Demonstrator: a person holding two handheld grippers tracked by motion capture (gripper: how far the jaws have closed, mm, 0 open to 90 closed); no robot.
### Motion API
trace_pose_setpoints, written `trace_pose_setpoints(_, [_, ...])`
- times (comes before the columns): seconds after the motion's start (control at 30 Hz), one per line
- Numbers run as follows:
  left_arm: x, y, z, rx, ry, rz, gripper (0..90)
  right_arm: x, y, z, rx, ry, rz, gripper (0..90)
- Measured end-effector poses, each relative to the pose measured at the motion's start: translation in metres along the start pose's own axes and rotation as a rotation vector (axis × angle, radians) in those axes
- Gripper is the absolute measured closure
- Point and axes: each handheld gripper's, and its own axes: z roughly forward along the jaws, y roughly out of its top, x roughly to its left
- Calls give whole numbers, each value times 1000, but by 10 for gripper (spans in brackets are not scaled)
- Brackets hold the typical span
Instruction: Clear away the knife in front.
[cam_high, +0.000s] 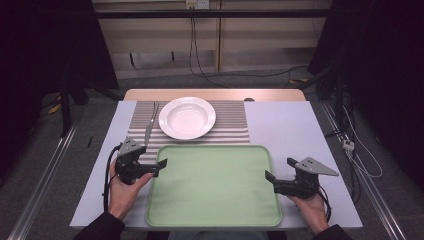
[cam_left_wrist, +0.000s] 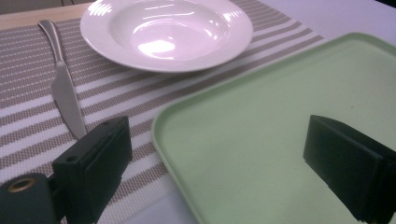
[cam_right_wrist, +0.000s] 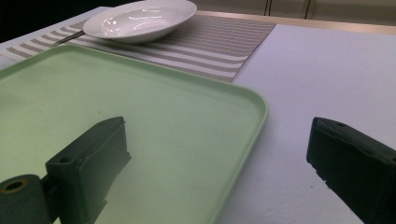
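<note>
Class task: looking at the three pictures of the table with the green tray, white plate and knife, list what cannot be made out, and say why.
- Knife: right gripper view, mostly hidden behind the plate.
- Knife blade tip: left gripper view, covered by the gripper's own jaw.
- Tray: near and right sides cut off by the picture edges in the left gripper view.
- Small dark thing at the table's far edge: high view, too small to identify.

Your left hand (cam_high: 122, 187) comes in from the bottom edge, gripping the black two-jaw left gripper (cam_high: 159, 167) with its grey three-cornered top plate, jaws spread wide with nothing between them, pointing inward. Your right hand (cam_high: 312, 207) holds the matching black right gripper (cam_high: 279, 170), jaws likewise wide apart and empty, facing inward toward the other.
</note>
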Motion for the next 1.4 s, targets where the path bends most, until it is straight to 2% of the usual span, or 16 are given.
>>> trace_pose_setpoints(0.1, [4, 5, 5, -4, 22, 15, 84, 0, 0, 0, 2, 4, -2, 53])
trace_pose_setpoints(0.2, [8, 11, 9, -3, 25, -3, 83, -1, -1, 1, 3, 10, 2, 53])
trace_pose_setpoints(0.23, [10, 13, 11, 0, 35, -4, 122, -1, -1, 1, 7, 11, 2, 53])
trace_pose_setpoints(0.3, [15, 16, 15, 41, 49, -20, 156, -2, -1, 1, 6, 14, 1, 53])
trace_pose_setpoints(0.37, [20, 17, 18, 34, 46, -51, 100, -2, -1, 1, 4, 19, 2, 53])
trace_pose_setpoints(0.5, [29, 18, 23, 62, 83, -42, 96, -3, 0, 3, 3, 22, 2, 53])
trace_pose_setpoints(0.63, [38, 22, 27, 62, 77, -60, 82, -4, 0, 5, 9, 25, 6, 53])
trace_pose_setpoints(0.73, [44, 27, 32, 78, 68, -73, 75, -4, 0, 5, 9, 26, 7, 53])
trace_pose_setpoints(0.8, [49, 32, 35, 93, 78, -84, 75, -4, 0, 5, 4, 26, 14, 53])
trace_pose_setpoints(0.87, [53, 36, 38, 88, 69, -84, 75, -5, 0, 4, 3, 26, 9, 53])
trace_pose_setpoints(0.93, [57, 38, 41, 80, 86, -88, 75, -4, 0, 4, 3, 25, 11, 53])
trace_pose_setpoints(1.03, [64, 42, 46, 94, 94, -89, 77, -4, 0, 3, 1, 24, 11, 53])
trace_pose_setpoints(1.17, [73, 44, 57, 128, 111, -121, 84, -3, 0, 3, 0, 27, 9, 52])
trace_pose_setpoints(1.27, [79, 47, 61, 133, 135, -124, 82, -3, 0, 4, 0, 29, 11, 53])
trace_pose_setpoints(1.4, [86, 52, 67, 171, 161, -88, 84, -3, 0, 3, 1, 28, 14, 52])
